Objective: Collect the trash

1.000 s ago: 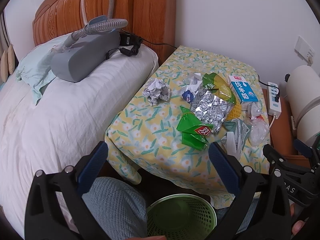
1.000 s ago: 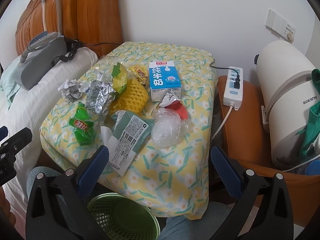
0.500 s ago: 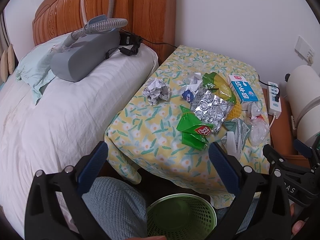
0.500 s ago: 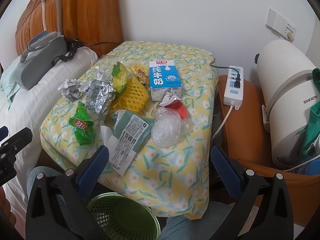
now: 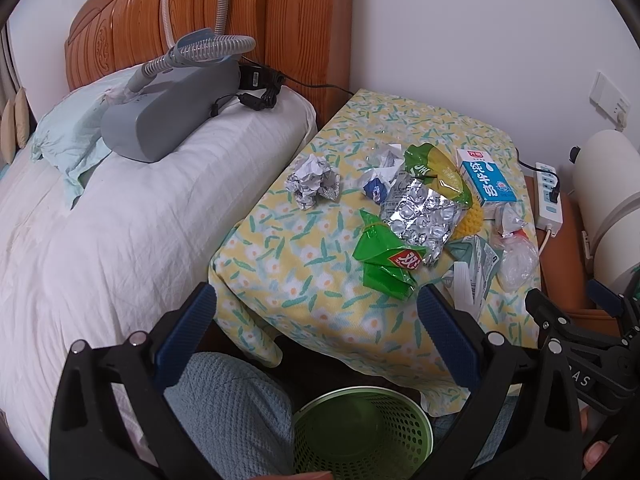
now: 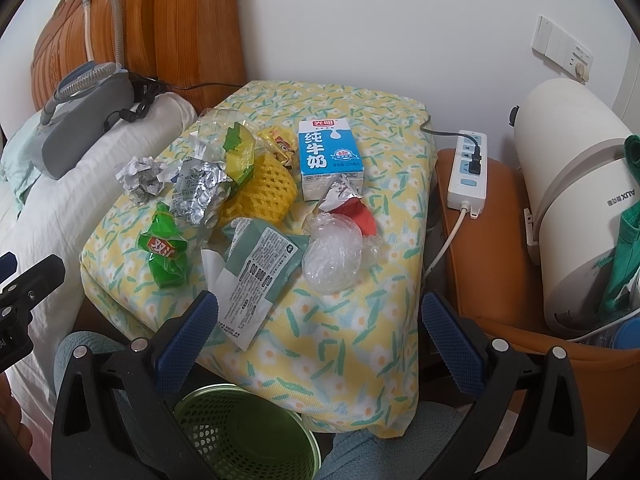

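Right wrist view: my right tongs (image 6: pixel 319 322) gape wide, empty; centre frame, a blue milk carton (image 6: pixel 330 158) reads 纯牛奶; my left tongs (image 5: pixel 316 326) likewise spread, holding nothing.

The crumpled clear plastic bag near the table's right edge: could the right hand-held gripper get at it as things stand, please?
Probably yes: the right hand-held gripper is open and empty, and the clear plastic bag lies uncovered just ahead of it, with only bare tablecloth between.

No visible change: both tools, litter and green bin as a second ago
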`<state>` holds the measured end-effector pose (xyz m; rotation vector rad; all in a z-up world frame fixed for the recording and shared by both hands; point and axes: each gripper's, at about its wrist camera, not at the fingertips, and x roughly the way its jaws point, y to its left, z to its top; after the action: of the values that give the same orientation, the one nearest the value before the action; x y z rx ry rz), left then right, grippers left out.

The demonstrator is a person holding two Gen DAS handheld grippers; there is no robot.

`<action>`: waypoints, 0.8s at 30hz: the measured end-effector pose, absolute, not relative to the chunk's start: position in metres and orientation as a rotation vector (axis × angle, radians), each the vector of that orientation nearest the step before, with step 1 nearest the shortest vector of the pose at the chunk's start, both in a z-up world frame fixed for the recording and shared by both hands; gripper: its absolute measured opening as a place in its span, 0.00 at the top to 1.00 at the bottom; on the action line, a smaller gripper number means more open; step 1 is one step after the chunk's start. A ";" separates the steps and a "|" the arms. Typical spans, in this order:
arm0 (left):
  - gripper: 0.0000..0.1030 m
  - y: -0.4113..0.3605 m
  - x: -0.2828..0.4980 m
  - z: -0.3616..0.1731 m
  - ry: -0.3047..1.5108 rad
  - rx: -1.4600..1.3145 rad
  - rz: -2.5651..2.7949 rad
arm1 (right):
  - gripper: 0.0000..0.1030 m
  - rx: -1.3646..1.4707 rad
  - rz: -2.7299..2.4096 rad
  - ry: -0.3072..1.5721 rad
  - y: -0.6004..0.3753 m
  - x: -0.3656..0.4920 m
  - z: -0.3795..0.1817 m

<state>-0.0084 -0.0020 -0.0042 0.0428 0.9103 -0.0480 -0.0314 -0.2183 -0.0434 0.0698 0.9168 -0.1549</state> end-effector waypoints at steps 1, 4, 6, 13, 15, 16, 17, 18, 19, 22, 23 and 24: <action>0.06 -0.002 -0.008 -0.004 0.911 0.043 -0.048 | 0.02 0.069 -0.155 0.917 -0.218 -0.032 -0.044; 0.06 -0.002 -0.009 -0.004 0.910 0.042 -0.047 | 0.02 0.068 -0.154 0.917 -0.218 -0.031 -0.044; 0.06 -0.002 -0.009 -0.004 0.910 0.042 -0.047 | 0.02 0.068 -0.154 0.918 -0.218 -0.031 -0.043; 0.06 0.001 -0.007 -0.009 0.921 0.039 -0.041 | 0.02 0.073 -0.153 0.921 -0.219 -0.031 -0.044; 0.06 0.002 -0.005 -0.012 0.929 0.038 -0.038 | 0.02 0.077 -0.154 0.927 -0.218 -0.031 -0.046; 0.06 0.003 -0.005 -0.013 0.931 0.038 -0.039 | 0.02 0.078 -0.154 0.929 -0.219 -0.031 -0.047; 0.06 0.004 -0.004 -0.014 0.934 0.039 -0.039 | 0.02 0.078 -0.155 0.931 -0.219 -0.030 -0.047; 0.06 0.004 -0.003 -0.015 0.936 0.040 -0.038 | 0.02 0.078 -0.156 0.933 -0.219 -0.030 -0.047; 0.06 0.005 -0.003 -0.017 0.939 0.040 -0.038 | 0.02 0.079 -0.156 0.935 -0.219 -0.030 -0.048; 0.06 0.008 0.000 -0.024 0.956 0.034 -0.048 | 0.02 0.084 -0.153 0.937 -0.221 -0.029 -0.049; 0.06 0.009 0.001 -0.026 0.964 0.030 -0.056 | 0.02 0.086 -0.152 0.938 -0.222 -0.029 -0.050; 0.06 0.010 0.002 -0.029 0.972 0.026 -0.065 | 0.02 0.090 -0.149 0.939 -0.225 -0.028 -0.051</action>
<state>0.0015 0.0098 -0.0293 0.0260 0.9721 -0.0646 -0.0281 -0.2245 -0.0505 0.0900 0.9393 -0.1493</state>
